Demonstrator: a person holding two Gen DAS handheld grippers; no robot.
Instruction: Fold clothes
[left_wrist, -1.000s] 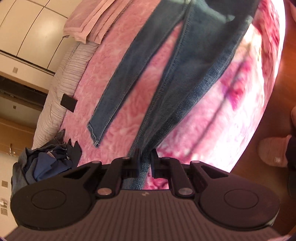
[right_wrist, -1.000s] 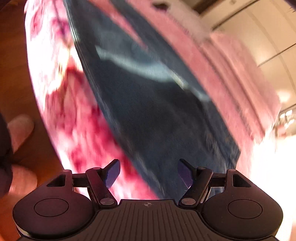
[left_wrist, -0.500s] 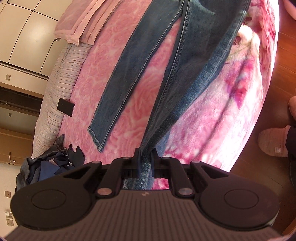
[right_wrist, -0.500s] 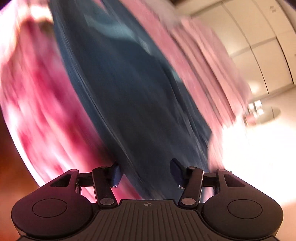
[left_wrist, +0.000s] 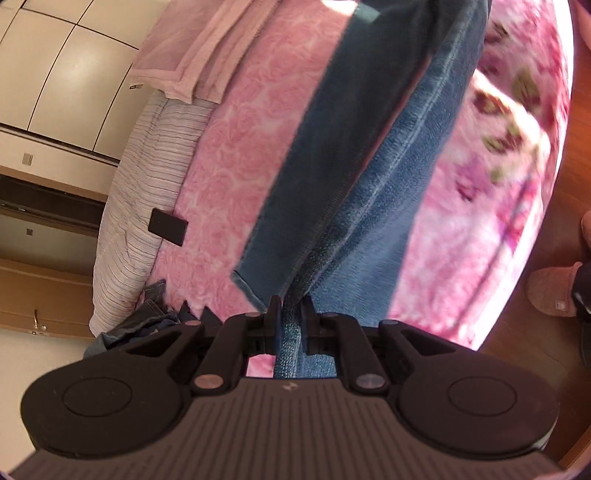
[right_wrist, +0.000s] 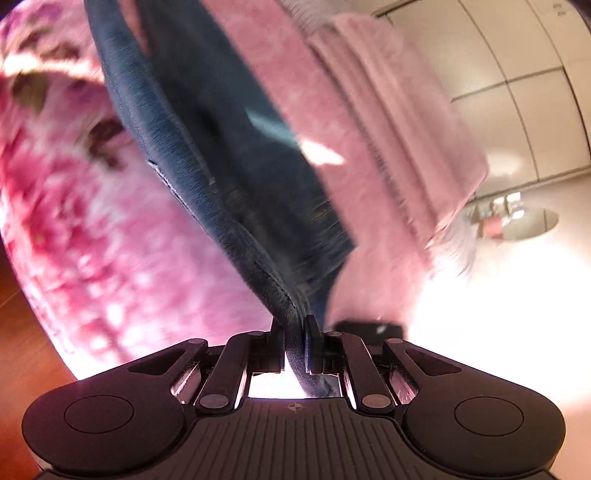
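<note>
A: Left wrist view. The left gripper (left_wrist: 291, 308) has its jaws drawn nearly together, pinching a fold of the jeans (left_wrist: 399, 155). Denim passes straight between the two pads and comes out below them, toward the camera.

B: Confirmed. Where does the rest of the garment lie?

A: It stretches from the pinch across the pink blanket (left_wrist: 251, 147) toward the far end of the bed. One leg, in shadow, ends in a hem (left_wrist: 248, 286) just left of the jaws; the other, brighter, runs alongside it on the right.

B: Right wrist view, heavily blurred. The right gripper (right_wrist: 295, 325) has just been closing and now clamps a thick bunched edge of the jeans (right_wrist: 207, 155); fabric fills the narrow gap between the pads. Which part of the garment it is, I cannot tell.

A: Surroundings, left view: a dark flat rectangular object (left_wrist: 168, 226) lies at the blanket's edge beside striped bedding (left_wrist: 144, 177). A folded pale pink cloth (left_wrist: 195, 51) sits at the far end of the bed. A heap of dark clothes (left_wrist: 147, 325) lies at the near left corner.

B: Also a slippered foot (left_wrist: 552, 291) on the wooden floor (left_wrist: 561, 221), right of the bed. Cream cabinet panels (left_wrist: 66, 70) behind.

A: Right view adds a round table (right_wrist: 524, 218) in the bright background.
</note>
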